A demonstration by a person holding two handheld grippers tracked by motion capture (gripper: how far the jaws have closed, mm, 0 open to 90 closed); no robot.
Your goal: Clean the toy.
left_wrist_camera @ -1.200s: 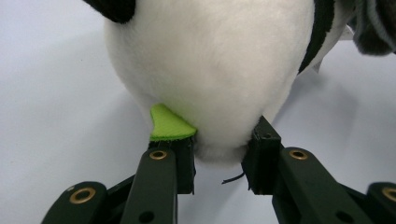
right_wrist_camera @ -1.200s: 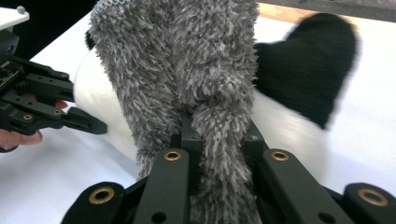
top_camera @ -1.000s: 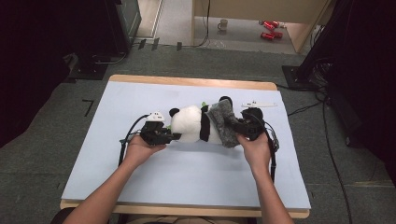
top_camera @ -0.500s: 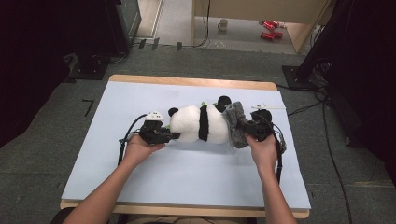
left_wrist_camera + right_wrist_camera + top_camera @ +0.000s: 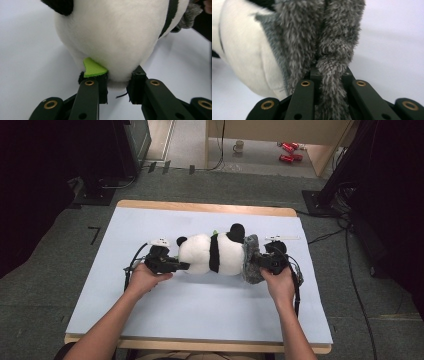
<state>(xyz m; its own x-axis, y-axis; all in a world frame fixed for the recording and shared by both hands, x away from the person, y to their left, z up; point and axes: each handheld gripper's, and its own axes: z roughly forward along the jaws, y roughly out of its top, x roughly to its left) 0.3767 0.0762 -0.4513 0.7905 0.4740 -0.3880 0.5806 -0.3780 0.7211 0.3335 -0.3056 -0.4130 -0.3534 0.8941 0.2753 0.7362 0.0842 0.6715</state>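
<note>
High view: a plush panda (image 5: 210, 254) lies on its side near the middle of the bench (image 5: 200, 310), its white body across the light blue top with a black band around it. A grey fuzzy cloth (image 5: 250, 260) covers the panda's right end. The left gripper (image 5: 175, 266) is at the panda's left end, and the right gripper (image 5: 260, 262) is at the grey cloth.

In the left gripper view, the two black jaws have just been closing, and they pinch a fold of the white plush (image 5: 117, 45) between them, right beside a small green tag (image 5: 93, 68). In the right gripper view, the jaws are pressed together on a strand of the grey cloth (image 5: 332, 50), with the white body just to the left of it.

Beyond the bench, on the floor, stand a mug (image 5: 239, 145) and red cans (image 5: 287, 152), well apart from the panda.
</note>
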